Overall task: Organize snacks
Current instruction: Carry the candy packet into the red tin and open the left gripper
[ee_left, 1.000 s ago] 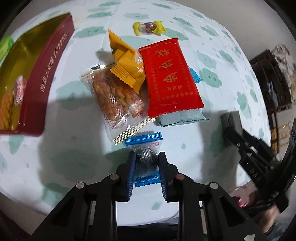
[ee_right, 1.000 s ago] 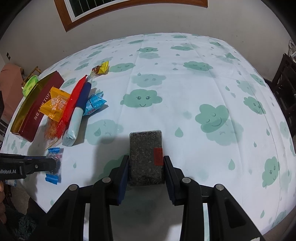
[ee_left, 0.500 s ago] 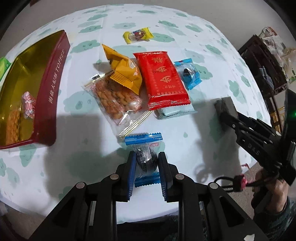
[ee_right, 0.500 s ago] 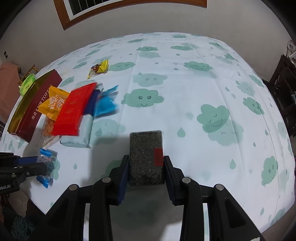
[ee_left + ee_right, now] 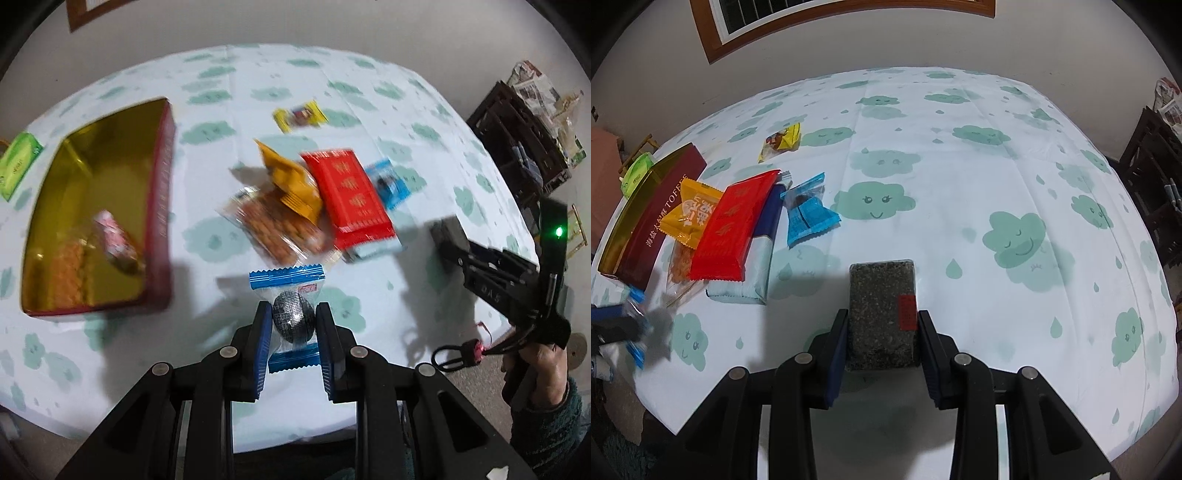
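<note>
Far left, half off the tablecloth: a green packet, lying just beyond the tin's outer wall.

Left: open maroon toffee tin with a gold lining. Inside, at its near end, a pink-and-white wrapped sweet and an orange biscuit-like pack; the left view is motion-blurred here, so their exact contact with each other is unclear.

Centre-left, right of the tin: a loose pile. A clear bag of brown snacks sits at the bottom near side, with an orange packet overlapping its far edge. A red packet lies on top of a pale blue-and-navy pack, tilted against it. A light blue packet rests just right of the red one. A yellow wrapped candy lies apart, farther back.

Near centre, left wrist view: left gripper clamped on a blue-ended clear wrapper holding a dark foil ball; both pads press its sides, and the candy is lifted clear of the cloth, near the tin's near right corner.

Right: right gripper closed on a dark speckled block with a small red label. The block's far end points out over the cloth. A hand in a dark green sleeve grips its handle.
</note>
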